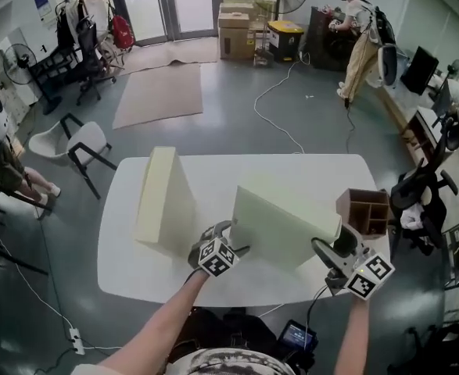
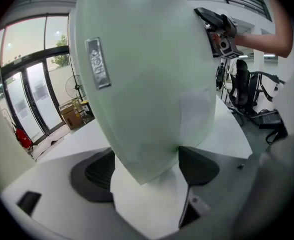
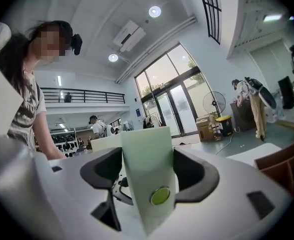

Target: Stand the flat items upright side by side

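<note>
Two pale green flat file boxes are on the white table. One box stands upright on its edge at the left. The second box is tilted above the table's front, held at both ends. My left gripper is shut on its near left corner; in the left gripper view that corner fills the gap between the pads. My right gripper grips its right end. In the right gripper view the narrow spine with a green button sits pinched between both jaws.
A small brown wooden organizer stands at the table's right edge, close to my right gripper. A white chair stands left of the table and office chairs at the right. A person works far back.
</note>
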